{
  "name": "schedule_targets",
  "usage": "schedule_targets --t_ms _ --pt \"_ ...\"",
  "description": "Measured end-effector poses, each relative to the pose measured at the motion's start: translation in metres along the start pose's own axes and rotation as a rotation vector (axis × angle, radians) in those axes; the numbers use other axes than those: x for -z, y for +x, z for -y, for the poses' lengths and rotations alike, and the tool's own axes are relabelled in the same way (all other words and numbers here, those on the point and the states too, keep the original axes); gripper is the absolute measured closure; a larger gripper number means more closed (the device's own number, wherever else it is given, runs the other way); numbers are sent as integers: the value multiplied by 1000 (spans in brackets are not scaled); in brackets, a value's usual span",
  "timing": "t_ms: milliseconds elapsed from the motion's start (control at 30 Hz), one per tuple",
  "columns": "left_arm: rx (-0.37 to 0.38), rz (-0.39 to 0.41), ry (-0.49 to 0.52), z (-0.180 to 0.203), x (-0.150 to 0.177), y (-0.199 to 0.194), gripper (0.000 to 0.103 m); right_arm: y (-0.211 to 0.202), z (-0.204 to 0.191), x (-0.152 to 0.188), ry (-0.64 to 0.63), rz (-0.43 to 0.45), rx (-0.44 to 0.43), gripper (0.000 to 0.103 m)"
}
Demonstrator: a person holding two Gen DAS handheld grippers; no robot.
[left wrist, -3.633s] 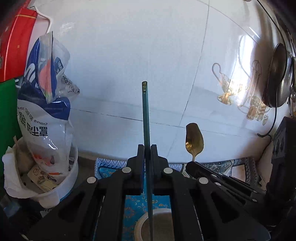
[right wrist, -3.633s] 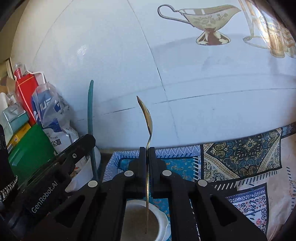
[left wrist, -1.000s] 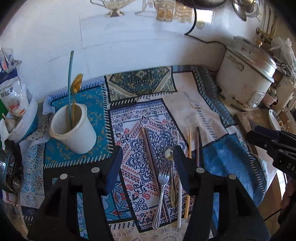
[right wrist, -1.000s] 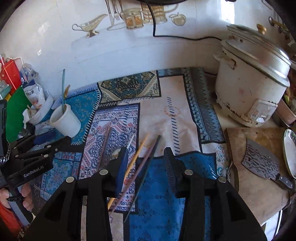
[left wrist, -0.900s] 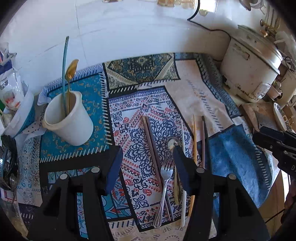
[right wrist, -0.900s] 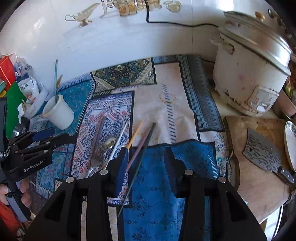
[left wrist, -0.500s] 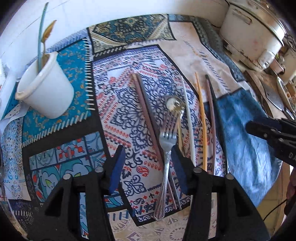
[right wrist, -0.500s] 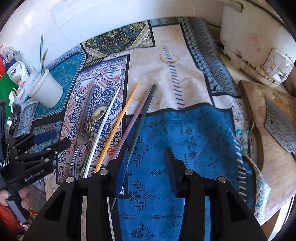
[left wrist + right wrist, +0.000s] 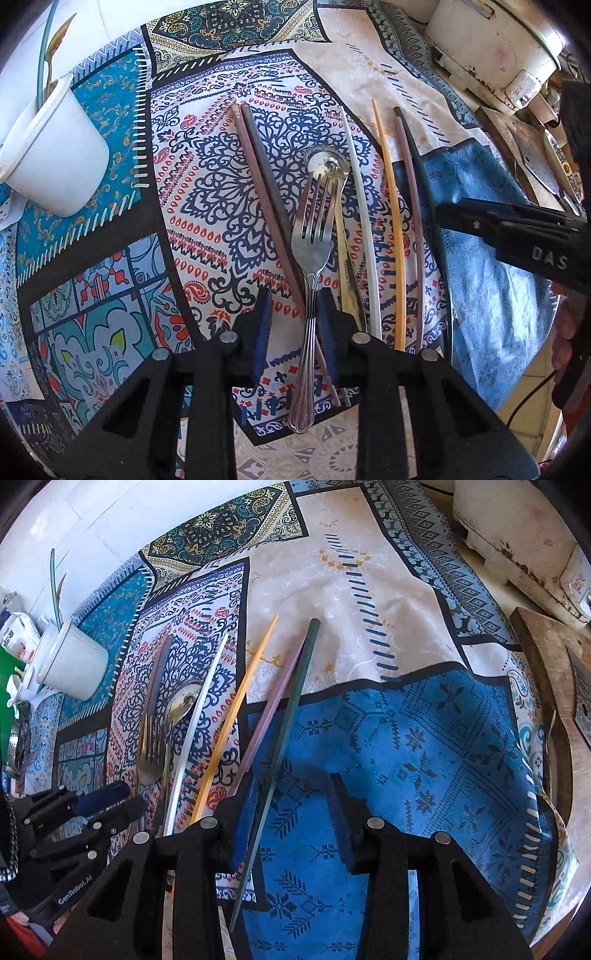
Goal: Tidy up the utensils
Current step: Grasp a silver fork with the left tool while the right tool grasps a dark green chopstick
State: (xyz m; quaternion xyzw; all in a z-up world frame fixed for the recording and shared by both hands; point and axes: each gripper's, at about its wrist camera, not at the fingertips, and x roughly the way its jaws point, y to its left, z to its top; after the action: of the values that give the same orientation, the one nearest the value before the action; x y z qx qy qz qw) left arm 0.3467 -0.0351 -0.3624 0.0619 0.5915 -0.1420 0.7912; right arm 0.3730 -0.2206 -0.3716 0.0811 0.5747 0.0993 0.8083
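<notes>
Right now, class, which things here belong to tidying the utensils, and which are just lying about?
Job: fork, spoon, green chopstick, yellow chopstick, white chopstick, cup.
Lying about: rice cooker, cutting board, cloth.

fork [image 9: 312, 236]: shiny metal | tablecloth [image 9: 110, 206]: matt printed cloth | cup [image 9: 55, 158]: smooth white plastic

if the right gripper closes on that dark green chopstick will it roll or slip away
Probably some risk. The dark green chopstick looks thin, smooth and tapered, so it may twist between the pads. It lies flat on soft cloth, which should damp rolling. It sits close against one finger of the right gripper, so closing may nudge it sideways first.
</notes>
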Motion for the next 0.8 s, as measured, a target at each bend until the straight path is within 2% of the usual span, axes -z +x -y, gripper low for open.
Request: schedule_targets --t_ms 167,333,533,800 --pt "39 6 -17 -4 -4 2 92 7 -9 -11 -57 3 60 72" --pt "45 7 -20 -5 -7 3 93 9 -11 -13 -110 27 121 95" --pt "46 21 -14 -3 -7 -2 102 7 -7 -13 -115 24 89 97" --pt "45 51 -22 -6 -5 -15 103 2 1 -9 -80 9 48 97"
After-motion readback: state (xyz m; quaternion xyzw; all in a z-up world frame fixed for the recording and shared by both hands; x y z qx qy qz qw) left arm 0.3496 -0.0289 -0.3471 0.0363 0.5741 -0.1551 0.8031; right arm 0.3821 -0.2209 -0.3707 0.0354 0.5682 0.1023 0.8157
